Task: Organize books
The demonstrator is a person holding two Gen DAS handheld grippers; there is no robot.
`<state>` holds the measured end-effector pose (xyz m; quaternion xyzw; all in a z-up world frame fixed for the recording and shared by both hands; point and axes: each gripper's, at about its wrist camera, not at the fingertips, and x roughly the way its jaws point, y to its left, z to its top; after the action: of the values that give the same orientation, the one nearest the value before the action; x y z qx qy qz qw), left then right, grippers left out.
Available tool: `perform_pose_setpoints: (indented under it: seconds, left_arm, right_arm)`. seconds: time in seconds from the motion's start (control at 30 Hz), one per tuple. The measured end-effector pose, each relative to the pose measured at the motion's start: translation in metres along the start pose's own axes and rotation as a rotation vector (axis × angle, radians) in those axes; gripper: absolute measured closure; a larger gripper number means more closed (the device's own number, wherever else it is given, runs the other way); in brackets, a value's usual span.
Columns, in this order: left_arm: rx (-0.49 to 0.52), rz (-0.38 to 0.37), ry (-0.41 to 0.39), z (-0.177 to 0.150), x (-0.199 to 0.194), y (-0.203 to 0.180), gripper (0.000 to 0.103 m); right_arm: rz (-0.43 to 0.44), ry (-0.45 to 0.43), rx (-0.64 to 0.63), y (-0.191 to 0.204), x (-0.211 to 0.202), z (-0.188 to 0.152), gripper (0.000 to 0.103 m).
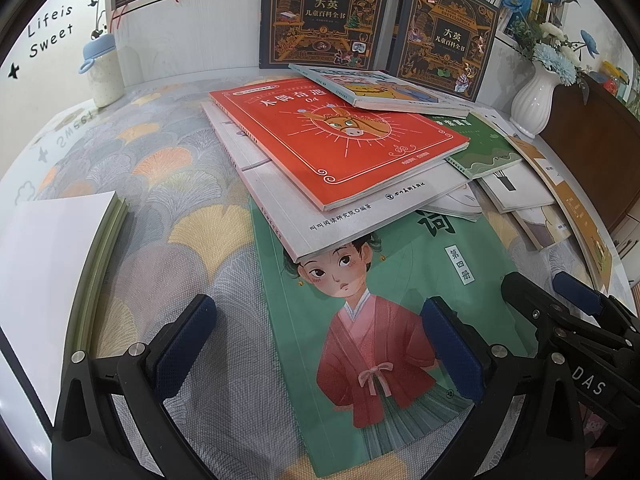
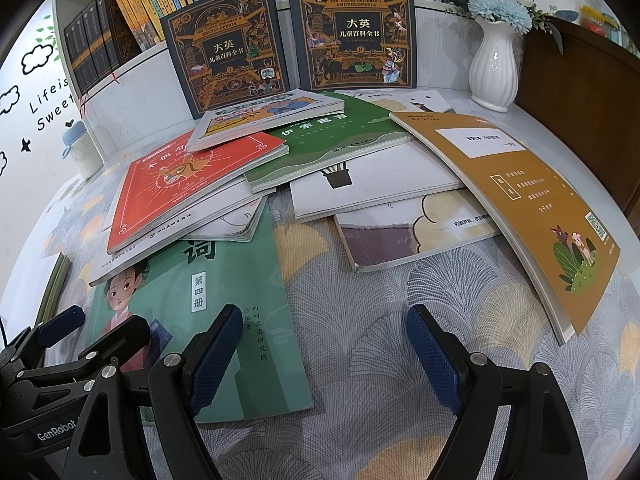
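Both claws spread, left claw (image 1: 316, 352), right claw (image 2: 324, 356), over scattered books (image 2: 276, 184) (none gripped)

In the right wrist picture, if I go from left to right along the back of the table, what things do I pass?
Pale cup with blue lid → encyclopedia number 7 → encyclopedia number 8 → white vase of blue and white flowers.

I read "THE YOUNG CHILDREN'S ENCYCLOPEDIA" on two dark upright books at twelve o'clock, numbered 7 (image 2: 224, 46) and 8 (image 2: 354, 30). The wall (image 1: 44, 40) at ten o'clock says "Life is Sweet". The red book (image 1: 340, 144) shows "04", the teal book (image 1: 400, 320) "第四册". The left gripper (image 2: 60, 426) reads "GenRobot", the right gripper (image 1: 588, 382) "DAS".
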<state>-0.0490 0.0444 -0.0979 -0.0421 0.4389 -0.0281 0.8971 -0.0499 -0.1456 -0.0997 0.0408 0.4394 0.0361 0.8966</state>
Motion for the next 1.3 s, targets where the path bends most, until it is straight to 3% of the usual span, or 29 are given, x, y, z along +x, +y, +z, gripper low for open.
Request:
perform_pose_setpoints:
  seconds: [0.93, 1.3]
  left_arm:
    - [0.0, -0.002, 0.0, 0.0002, 0.0003, 0.0004, 0.0]
    - [-0.011, -0.008, -0.002, 0.0002, -0.0008, 0.0019, 0.001]
  right_arm:
    - [0.0, 0.0, 0.001, 0.0004, -0.0001, -0.0012, 0.02]
    - [-0.007, 0.01, -0.007, -0.0004, 0.0049, 0.0031, 0.014]
